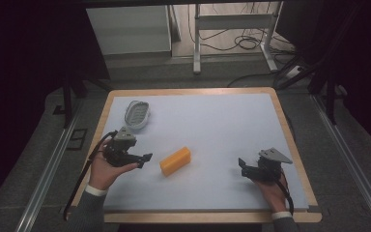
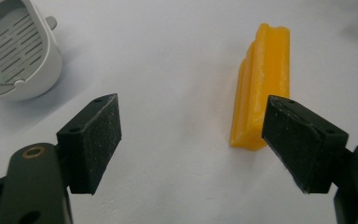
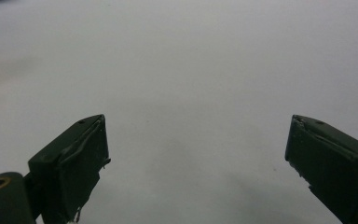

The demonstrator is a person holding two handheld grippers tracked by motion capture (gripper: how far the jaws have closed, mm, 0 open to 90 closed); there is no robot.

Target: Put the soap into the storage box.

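Observation:
A yellow-orange bar of soap (image 1: 175,161) lies near the middle of the pale blue table top (image 1: 212,125). In the left gripper view the soap (image 2: 263,79) sits just ahead of the right-hand jaw. My left gripper (image 1: 146,158) is held open a short way left of the soap, empty; its jaws (image 2: 196,140) stand wide apart. A white slotted soap dish (image 1: 137,114) rests at the far left, and the dish (image 2: 16,51) lies tipped toward the camera. My right gripper (image 1: 242,167) hovers open over bare table at the right, its jaws (image 3: 196,158) spread with nothing between.
The table has a wooden rim (image 1: 285,125). Beyond its far edge stand a white cabinet (image 1: 130,29) and a metal desk frame (image 1: 232,34) with cables on the floor. Grey rails (image 1: 48,169) run along both sides.

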